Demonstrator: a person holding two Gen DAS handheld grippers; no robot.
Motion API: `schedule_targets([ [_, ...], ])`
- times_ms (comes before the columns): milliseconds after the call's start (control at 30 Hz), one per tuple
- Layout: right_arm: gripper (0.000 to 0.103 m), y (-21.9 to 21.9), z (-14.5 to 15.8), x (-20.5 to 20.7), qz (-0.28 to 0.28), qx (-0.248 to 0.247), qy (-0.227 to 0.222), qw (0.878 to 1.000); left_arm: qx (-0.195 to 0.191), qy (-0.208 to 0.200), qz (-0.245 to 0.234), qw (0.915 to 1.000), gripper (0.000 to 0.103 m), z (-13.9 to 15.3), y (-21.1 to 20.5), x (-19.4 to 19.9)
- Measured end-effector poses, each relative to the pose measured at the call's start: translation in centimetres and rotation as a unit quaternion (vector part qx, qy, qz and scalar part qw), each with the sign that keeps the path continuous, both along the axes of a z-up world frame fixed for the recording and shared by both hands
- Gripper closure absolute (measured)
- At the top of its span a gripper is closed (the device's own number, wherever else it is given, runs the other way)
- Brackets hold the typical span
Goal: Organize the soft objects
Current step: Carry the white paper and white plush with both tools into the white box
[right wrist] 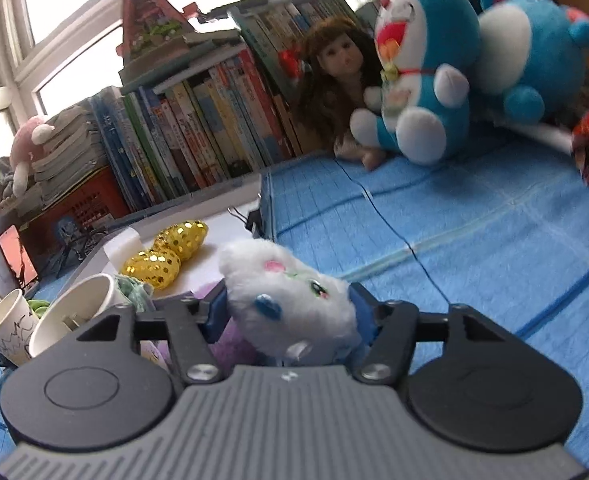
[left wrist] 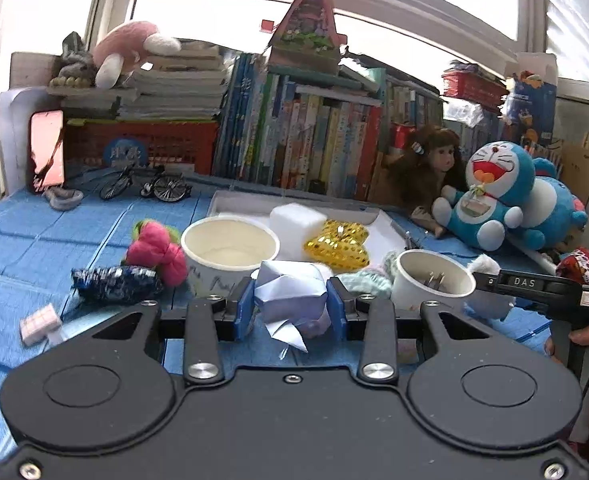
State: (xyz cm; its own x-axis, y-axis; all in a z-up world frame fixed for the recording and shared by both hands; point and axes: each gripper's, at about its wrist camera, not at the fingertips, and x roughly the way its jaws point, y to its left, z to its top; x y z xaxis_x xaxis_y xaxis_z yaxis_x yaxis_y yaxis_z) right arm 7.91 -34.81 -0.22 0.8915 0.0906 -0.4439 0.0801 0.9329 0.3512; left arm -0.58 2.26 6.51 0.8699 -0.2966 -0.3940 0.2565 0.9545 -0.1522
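A: Two grippers, both loaded. Left gripper (left wrist: 290,307): jaws narrowed, pinching a crumpled paper wad (left wrist: 290,294) above the blue mat (left wrist: 34,240). Right gripper (right wrist: 290,316): jaws about half apart, pressing on a white plush (right wrist: 290,300), pile bulging out on both sides.

B: Handling notes?

A: Both looking light and squashy. The wad is creasing, so likely holding its dents; the plush is probably springing back, so the thick middle seems the safest hold, not an ear.

B: Farther out?

A: Two paper cups (left wrist: 230,256) are standing just beyond the left jaws, a sequin pouch (left wrist: 112,284) and pink toy (left wrist: 158,254) lying beside them. Behind, a white tray (left wrist: 386,236) is holding a foam block (left wrist: 296,222) and gold sequin piece (left wrist: 338,244). Farthest, a blue cat plush (right wrist: 422,76) and a doll (right wrist: 338,68) are leaning against the books (right wrist: 198,132).
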Motion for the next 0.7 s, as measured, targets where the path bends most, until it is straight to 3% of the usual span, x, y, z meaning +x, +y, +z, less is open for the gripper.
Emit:
schedule_targets([
  [367, 0.039, 0.3, 5.2, 2.5, 0.044, -0.004, -0.023, 0.999, 0.003, -0.016, -0.029, 0.9995, 0.067, 5.7, 0.6, 3.8],
  [533, 0.039, 1.1, 7.9, 5.2, 0.064, 0.002, -0.005, 0.998, -0.005, 0.02, -0.039, 0.999, 0.066, 8.0, 0.9, 8.4],
  [700, 0.039, 1.9, 9.2, 8.6, 0.081, 0.04, 0.037, 0.995, 0.016, 0.083, -0.045, 0.9954, 0.066, 9.2, -0.2, 13.9],
])
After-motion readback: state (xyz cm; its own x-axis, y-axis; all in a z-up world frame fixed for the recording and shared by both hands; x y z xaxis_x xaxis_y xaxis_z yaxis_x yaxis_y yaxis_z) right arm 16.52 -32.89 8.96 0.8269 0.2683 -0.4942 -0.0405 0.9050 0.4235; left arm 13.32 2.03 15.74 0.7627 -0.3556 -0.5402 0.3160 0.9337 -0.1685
